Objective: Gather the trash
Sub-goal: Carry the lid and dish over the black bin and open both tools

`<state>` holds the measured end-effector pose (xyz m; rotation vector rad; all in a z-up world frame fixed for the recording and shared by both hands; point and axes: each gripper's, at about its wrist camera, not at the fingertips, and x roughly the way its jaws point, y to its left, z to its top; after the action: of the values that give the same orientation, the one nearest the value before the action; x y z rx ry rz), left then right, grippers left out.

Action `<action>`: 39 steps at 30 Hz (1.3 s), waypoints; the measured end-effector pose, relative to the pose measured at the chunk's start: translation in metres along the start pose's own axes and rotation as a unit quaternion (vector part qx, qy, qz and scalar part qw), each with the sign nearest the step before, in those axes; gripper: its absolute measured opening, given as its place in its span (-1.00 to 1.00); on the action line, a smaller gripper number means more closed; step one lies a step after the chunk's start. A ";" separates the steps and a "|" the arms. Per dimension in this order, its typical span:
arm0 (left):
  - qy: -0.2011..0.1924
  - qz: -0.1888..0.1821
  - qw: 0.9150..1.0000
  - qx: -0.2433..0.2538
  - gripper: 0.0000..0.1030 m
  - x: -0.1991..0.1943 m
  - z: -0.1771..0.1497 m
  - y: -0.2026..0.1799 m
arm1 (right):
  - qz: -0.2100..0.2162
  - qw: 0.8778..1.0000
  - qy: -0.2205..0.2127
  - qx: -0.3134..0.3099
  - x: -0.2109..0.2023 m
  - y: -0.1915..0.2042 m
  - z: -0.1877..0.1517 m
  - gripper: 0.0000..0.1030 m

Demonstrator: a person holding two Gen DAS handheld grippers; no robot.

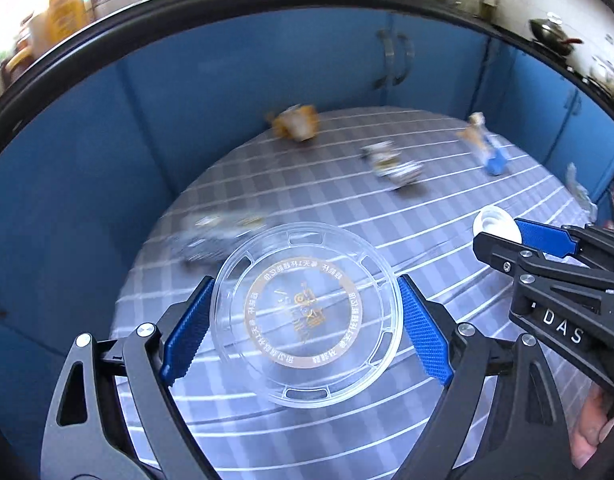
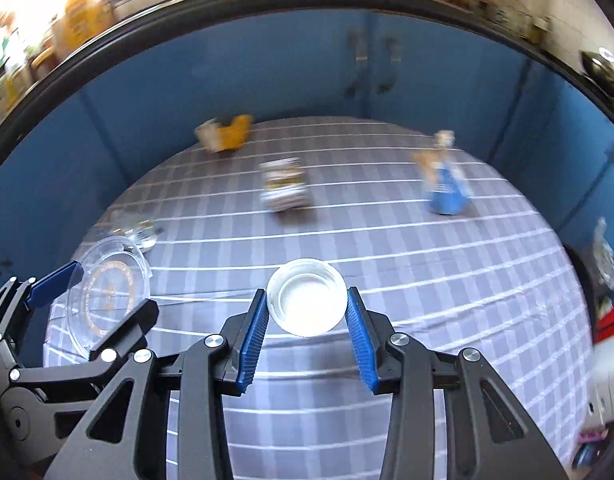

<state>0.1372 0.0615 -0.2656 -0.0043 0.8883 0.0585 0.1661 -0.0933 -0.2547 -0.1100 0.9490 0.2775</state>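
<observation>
**Two lids held above a blurred bench**

Most of the litter on the far side of the checked cloth (image 2: 387, 248) is smeared by motion. I can make out a crumpled orange-and-white wrapper (image 1: 297, 122) at the far edge, a squashed printed carton (image 2: 285, 188) near the middle, and a blue-and-tan packet (image 2: 445, 184) to the far right, but none of their print is readable. A crinkled clear wrapper (image 1: 211, 236) lies just behind my left gripper, partly hidden by what it holds. The bench beneath the cloth is covered, and its near edge is cut off by my own gripper frames. Blue cabinet doors (image 1: 267, 64) stand behind it.

My left gripper (image 1: 305, 322) stands wide, its ribbed blue pads pressing the rim of a clear plastic lid (image 1: 307, 320): round, flat, slotted around the edge, with a gold ring of print seen in reverse through it. The lid is tilted and off the cloth.

My right gripper (image 2: 307, 314) is clenched on a small white cap (image 2: 305, 298), round and shallow with a smooth, glossy hollow facing the camera, held between the pads on the near side of the bench. A bit of hand shows at the lower right of the left view.
</observation>
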 end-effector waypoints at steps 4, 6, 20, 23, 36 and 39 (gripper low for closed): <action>-0.005 -0.028 0.999 0.035 0.69 0.003 0.017 -0.043 | -0.030 0.999 -0.004 0.036 -0.011 -0.044 -0.003 -0.25; -0.008 -0.043 0.998 0.054 0.69 0.004 0.025 -0.067 | -0.047 0.997 -0.007 0.059 -0.018 -0.069 -0.004 -0.25; -0.031 -0.145 0.975 0.163 0.69 0.005 0.068 -0.211 | -0.146 0.970 -0.039 0.190 -0.071 -0.219 -0.019 -0.25; -0.037 -0.166 0.969 0.179 0.69 0.007 0.077 -0.239 | -0.164 0.964 -0.045 0.205 -0.079 -0.242 -0.019 -0.25; -0.070 -0.227 0.946 0.220 0.69 0.013 0.124 -0.327 | -0.208 0.940 -0.077 0.261 -0.096 -0.315 0.000 -0.25; -0.075 -0.235 0.943 0.225 0.70 0.017 0.134 -0.343 | -0.213 0.937 -0.082 0.266 -0.095 -0.326 0.006 -0.25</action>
<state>0.2697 -0.2758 -0.2015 0.2130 0.7133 -0.5855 0.2101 -0.4218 -0.1832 0.2024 0.7817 -0.3703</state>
